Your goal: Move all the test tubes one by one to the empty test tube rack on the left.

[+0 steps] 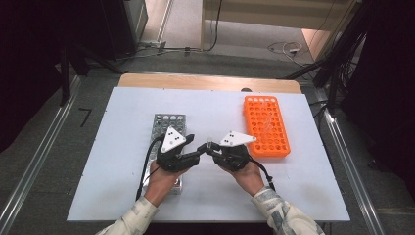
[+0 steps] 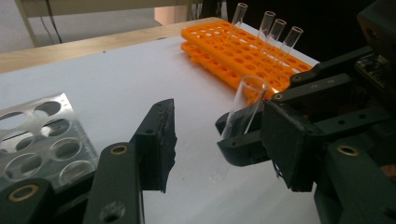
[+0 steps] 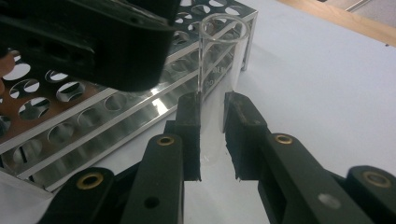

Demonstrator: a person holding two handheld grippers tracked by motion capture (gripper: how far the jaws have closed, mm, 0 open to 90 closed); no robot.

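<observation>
High view: the left gripper point(image 1: 199, 149) and right gripper point(image 1: 209, 147) are meeting tip to tip over the white desk point(image 1: 122, 147), between the steel rack point(image 1: 164, 123) and the orange rack point(image 1: 266, 125). A clear tube point(image 1: 209, 142) is sitting at the right gripper's tip.

Left gripper view: the left fingers point(image 2: 156, 140) are standing partly open, bracketing the tube point(image 2: 243, 109) without touching it yet. 4 more tubes point(image 2: 275, 30) are standing in the orange rack point(image 2: 233, 51).

Right gripper view: the right fingers point(image 3: 189, 126) are clamping the tube point(image 3: 219, 60) low down, upright, beside the steel rack point(image 3: 93, 116).

Risk, as judged: if the right gripper is letting go before the left is gripping firmly, the tube could be slipping to the desk; a skewed squeeze could be tilting or cracking the glass.
</observation>
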